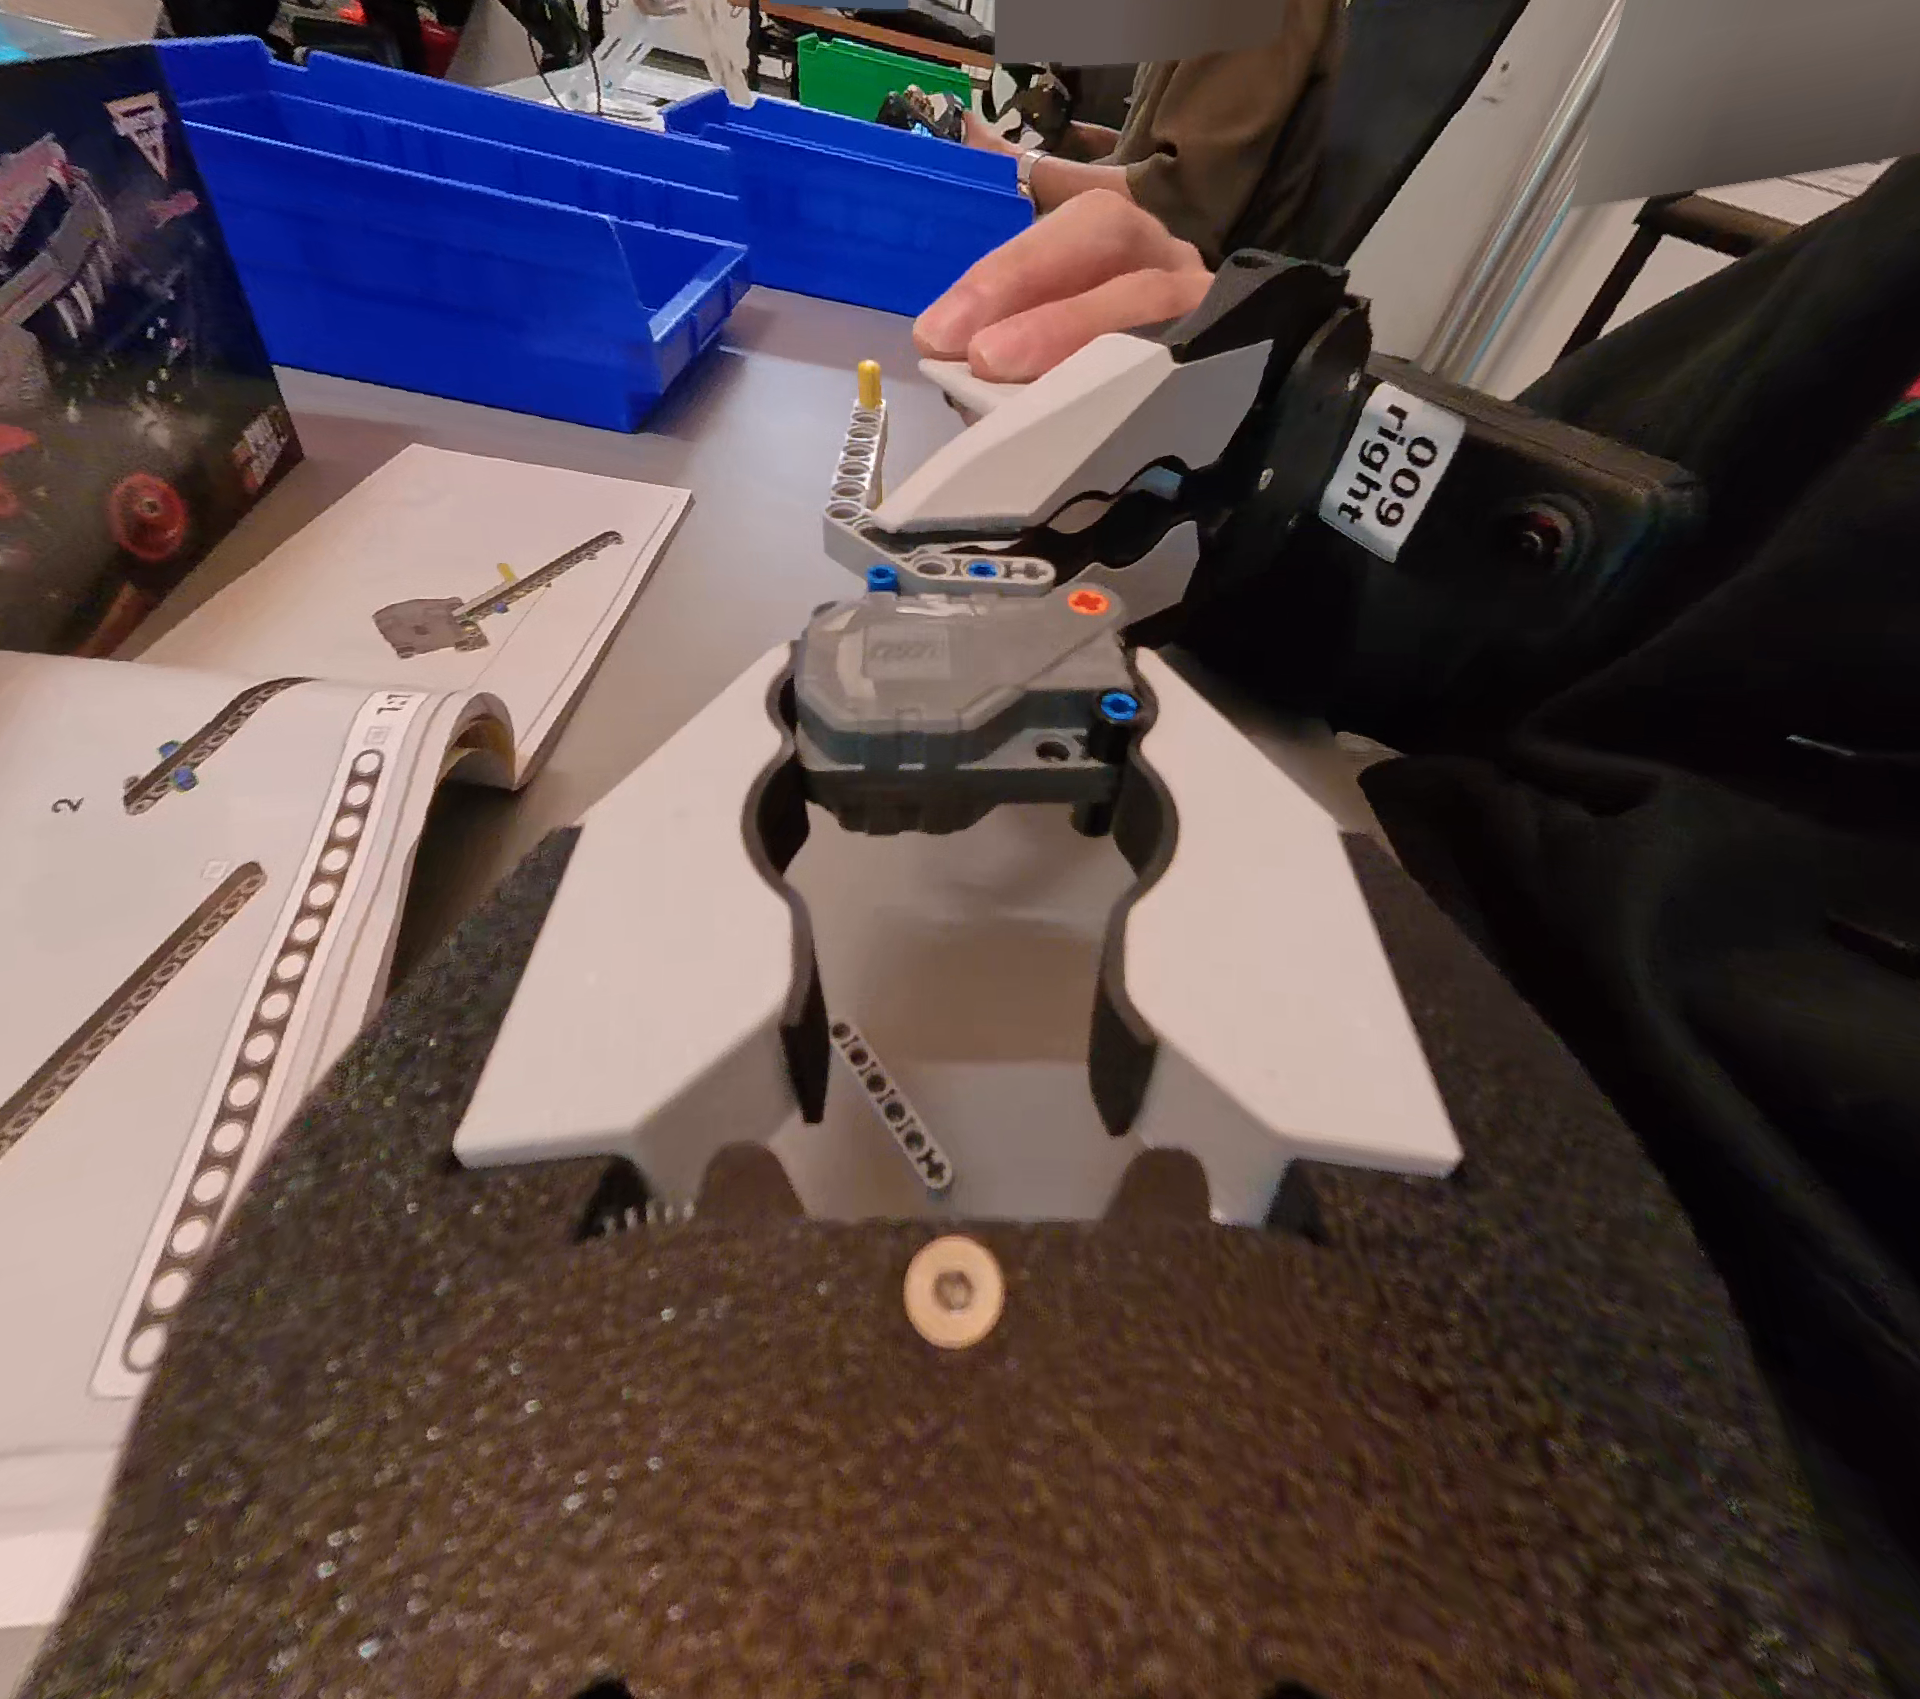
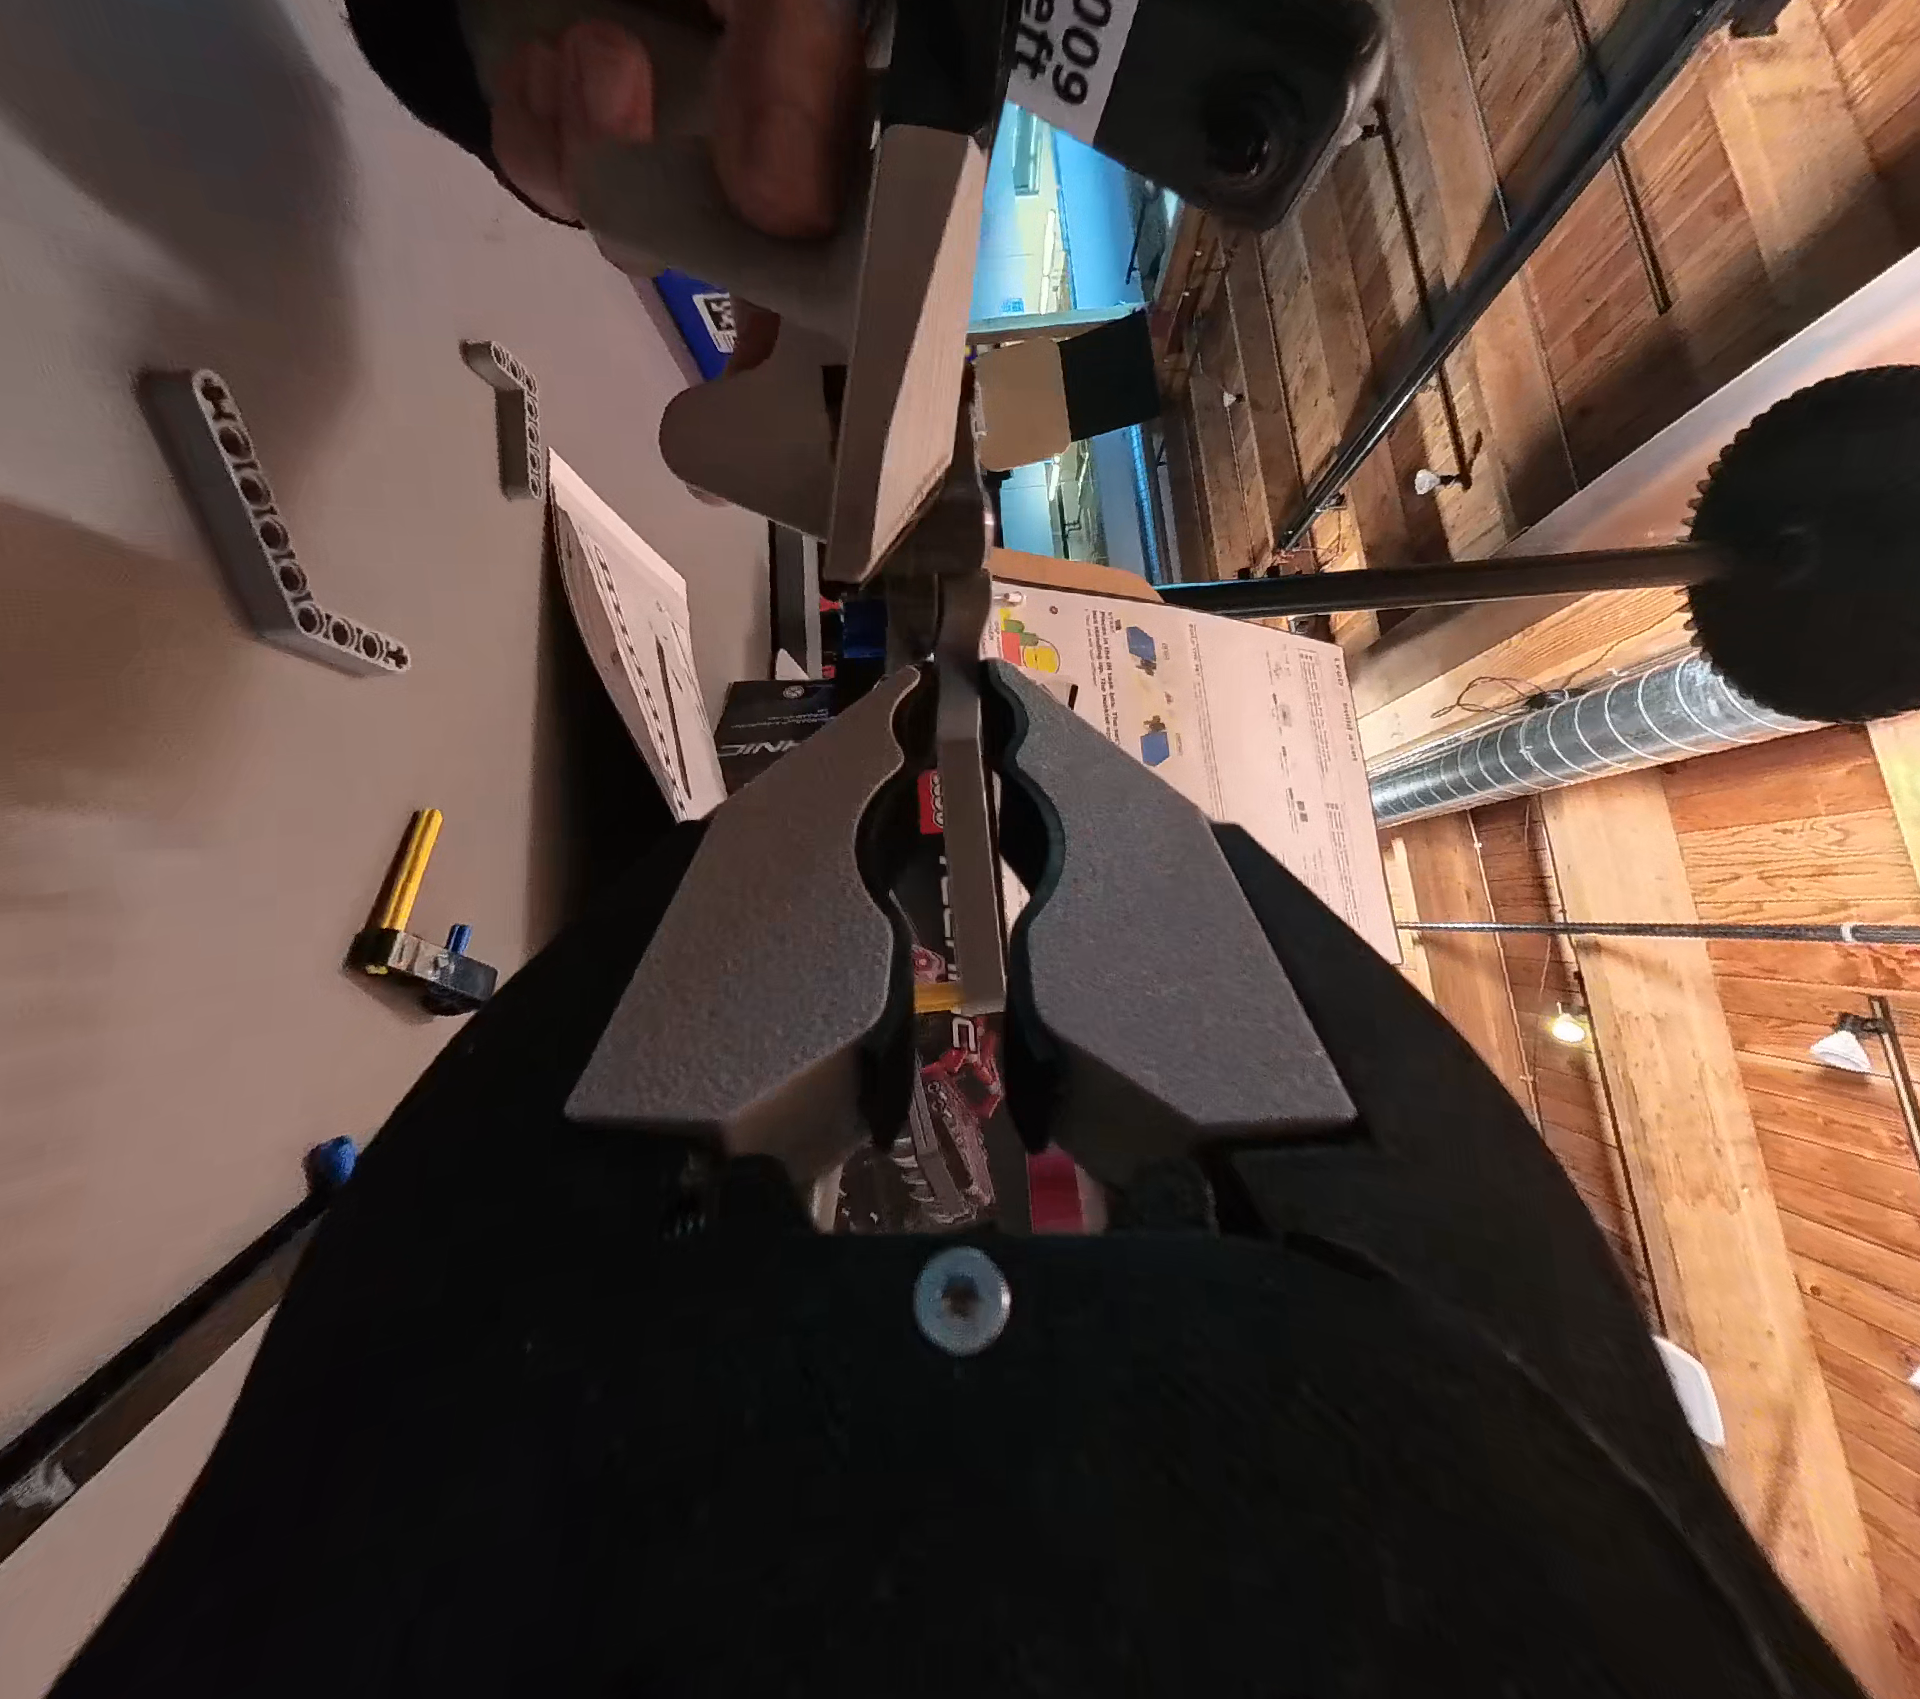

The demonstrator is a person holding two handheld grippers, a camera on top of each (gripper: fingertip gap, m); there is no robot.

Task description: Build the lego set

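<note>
Left gripper [image 1: 961,750] fingers pinching grey Lego motor block [image 1: 951,699] above table [image 1: 727,444]. Right gripper [image 2: 951,828] fingers clamped on light grey angled beam [image 1: 868,496] (yellow axle [image 1: 869,382] at far end), beam touching motor top. Open instruction booklet [image 1: 312,714] at left

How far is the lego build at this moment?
Early stage. Done: blue pins sit in the grey motor block. In hand: the left gripper holds that block, and the right gripper brings the bent grey beam with a yellow axle onto it. Left: a loose L-beam and a small yellow-axle piece wait on the table.
</note>
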